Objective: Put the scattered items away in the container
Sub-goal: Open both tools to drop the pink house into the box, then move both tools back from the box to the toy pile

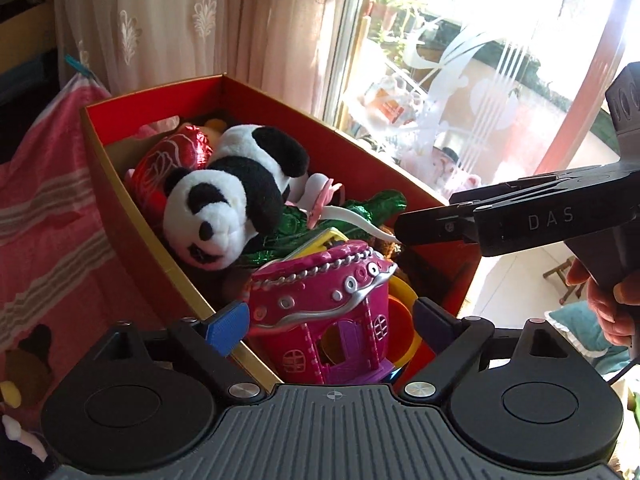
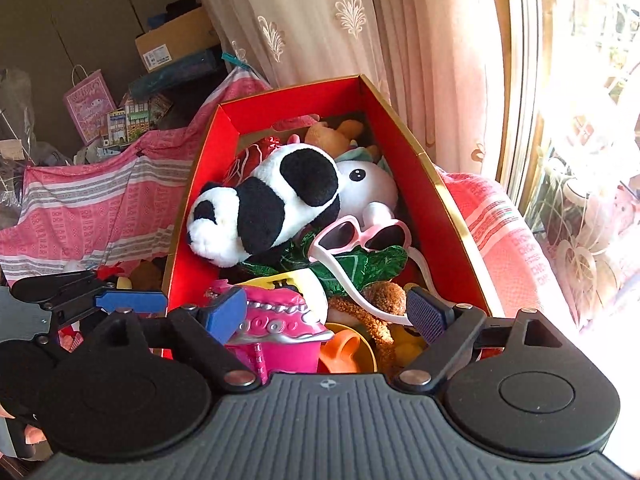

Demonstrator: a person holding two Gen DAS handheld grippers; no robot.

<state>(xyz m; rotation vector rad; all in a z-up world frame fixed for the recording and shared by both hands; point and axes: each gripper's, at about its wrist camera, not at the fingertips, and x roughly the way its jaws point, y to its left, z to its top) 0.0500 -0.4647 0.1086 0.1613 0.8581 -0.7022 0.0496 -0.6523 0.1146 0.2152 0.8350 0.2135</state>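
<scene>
A red box with a gold rim (image 1: 280,98) (image 2: 434,220) is full of toys. A panda plush (image 1: 236,204) (image 2: 272,204) lies on top, with pink heart sunglasses (image 2: 360,236) and green foil (image 2: 360,266) beside it. A pink toy castle (image 1: 320,304) (image 2: 276,324) stands at the near end. My left gripper (image 1: 330,326) is open over that end, the castle between its fingers with a gap on the right side. My right gripper (image 2: 325,316) is open above the castle and a brown plush (image 2: 380,300). Each gripper shows side-on in the other's view: the right (image 1: 424,226), the left (image 2: 132,302).
A pink striped cloth (image 2: 92,200) (image 1: 44,216) covers the surface under and around the box. Sheer curtains (image 2: 320,20) and a bright window (image 1: 480,60) stand behind. A cardboard box (image 2: 176,40) and a pink gift bag (image 2: 90,102) sit at the back left. A hand (image 1: 612,312) grips the right handle.
</scene>
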